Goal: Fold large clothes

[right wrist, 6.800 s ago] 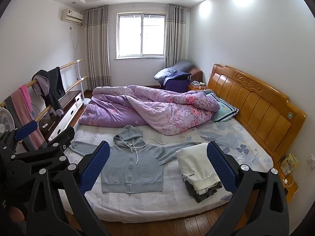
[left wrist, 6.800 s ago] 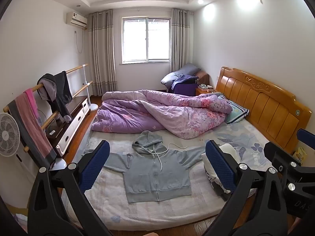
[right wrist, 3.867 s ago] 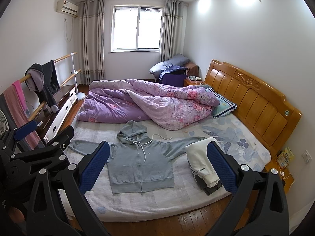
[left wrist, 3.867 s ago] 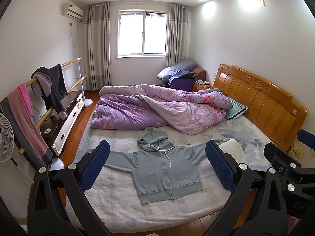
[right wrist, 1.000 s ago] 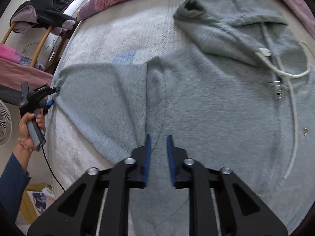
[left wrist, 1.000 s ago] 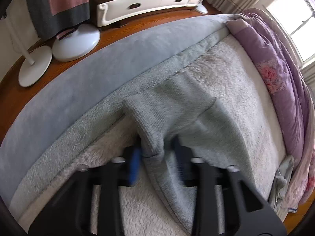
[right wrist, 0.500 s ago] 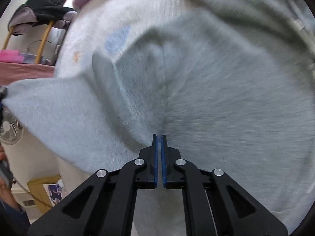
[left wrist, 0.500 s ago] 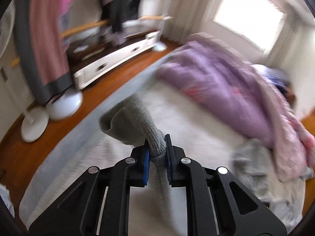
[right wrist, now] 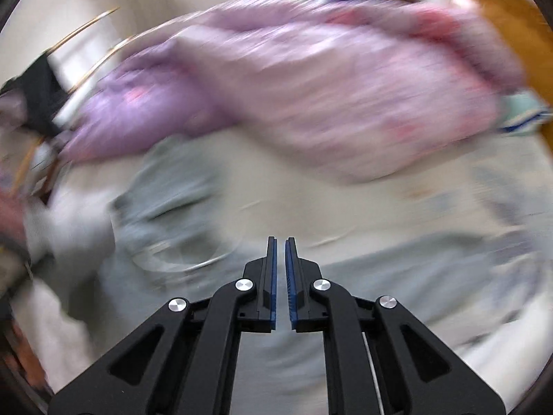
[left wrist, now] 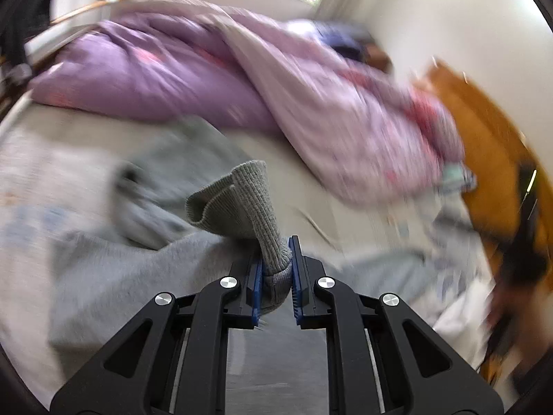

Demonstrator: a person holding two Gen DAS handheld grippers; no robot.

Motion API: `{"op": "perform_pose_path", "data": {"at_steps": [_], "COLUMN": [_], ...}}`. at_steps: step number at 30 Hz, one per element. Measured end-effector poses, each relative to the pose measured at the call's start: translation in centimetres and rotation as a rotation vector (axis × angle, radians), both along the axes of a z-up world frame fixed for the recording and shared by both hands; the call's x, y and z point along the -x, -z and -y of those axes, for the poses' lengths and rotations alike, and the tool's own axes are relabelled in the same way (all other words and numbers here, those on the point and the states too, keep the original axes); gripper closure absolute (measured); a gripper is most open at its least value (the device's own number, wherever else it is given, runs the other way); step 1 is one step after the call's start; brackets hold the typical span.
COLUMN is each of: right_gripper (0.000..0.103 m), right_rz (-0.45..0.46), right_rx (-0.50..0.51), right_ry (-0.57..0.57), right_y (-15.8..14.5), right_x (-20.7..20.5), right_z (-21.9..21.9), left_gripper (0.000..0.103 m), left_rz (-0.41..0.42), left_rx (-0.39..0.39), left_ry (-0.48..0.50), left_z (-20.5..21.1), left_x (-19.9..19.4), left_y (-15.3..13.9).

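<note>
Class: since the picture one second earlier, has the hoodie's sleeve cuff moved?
Yes. The sleeve cuff, clamped in the left gripper, is lifted off the bed edge and carried inward toward the purple duvet.

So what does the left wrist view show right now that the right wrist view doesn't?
Only the left wrist view shows a grip: the left claw is shut on the ribbed cuff of the grey hoodie's sleeve, lifted off the bed. Only the right wrist view shows the right claw, nearly shut with nothing visible between its pads. Both, heavily blurred, share the hoodie, the purple quilt and the wooden headboard.
</note>
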State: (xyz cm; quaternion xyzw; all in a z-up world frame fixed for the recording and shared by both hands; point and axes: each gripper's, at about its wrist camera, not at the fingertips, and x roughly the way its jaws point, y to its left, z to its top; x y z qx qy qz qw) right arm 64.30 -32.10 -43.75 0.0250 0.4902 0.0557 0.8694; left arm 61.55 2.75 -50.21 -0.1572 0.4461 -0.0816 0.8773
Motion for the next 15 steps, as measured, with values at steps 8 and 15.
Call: {"op": "perform_pose_path", "data": {"at_steps": [8, 15], "right_gripper": [0.054, 0.044], "right_rz": [-0.176, -0.384], "right_rx": [-0.017, -0.273], "right_ry": [0.357, 0.656], "right_y": [6.9, 16.4], "right_x": [-4.7, -4.1], "right_z": [19.5, 28.5], "left_gripper": [0.089, 0.026], "left_rz": [-0.201, -0.318], "left_rx": [-0.018, -0.091], "left_ry": [0.047, 0.064], "left_z": [9.7, 12.7], "left_x": [-1.8, -1.5], "left_y": [10.6, 15.1]}}
